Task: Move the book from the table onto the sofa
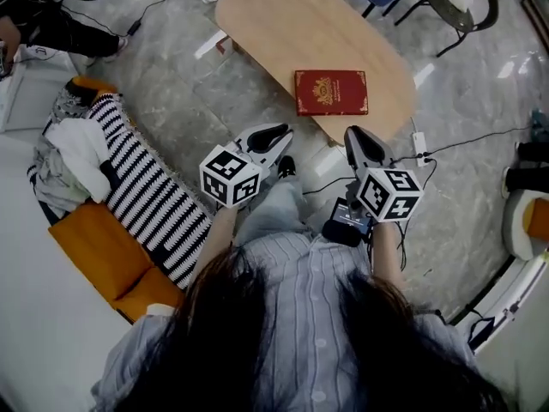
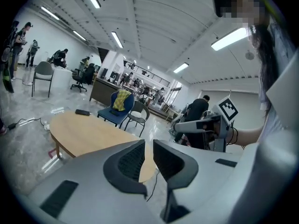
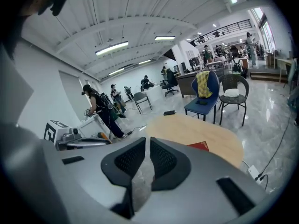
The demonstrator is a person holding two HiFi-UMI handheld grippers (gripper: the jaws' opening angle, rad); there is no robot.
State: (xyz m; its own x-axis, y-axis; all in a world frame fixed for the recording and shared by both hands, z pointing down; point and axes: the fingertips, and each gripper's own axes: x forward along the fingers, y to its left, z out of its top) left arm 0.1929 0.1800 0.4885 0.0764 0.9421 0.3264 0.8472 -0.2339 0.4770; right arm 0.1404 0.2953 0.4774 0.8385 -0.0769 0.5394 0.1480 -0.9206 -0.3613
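A dark red book (image 1: 331,92) with gold print lies flat near the front edge of the oval wooden table (image 1: 283,24); its corner (image 3: 199,146) shows past the right jaws. The sofa's orange seat (image 1: 94,247) with a black-and-white striped cushion (image 1: 150,187) is at my left. My left gripper (image 1: 279,131) (image 2: 148,143) hovers short of the table, its jaws a narrow gap apart with nothing between them. My right gripper (image 1: 356,134) (image 3: 147,140) is beside it, just below the book, shut and empty. Neither touches the book.
A blue chair (image 3: 203,99) and a grey chair (image 3: 232,93) stand behind the table. A black phone (image 2: 82,112) lies at the table's far end. Cables and a power strip (image 1: 419,145) run over the floor at the right. Clothes (image 1: 69,148) are heaped on the sofa.
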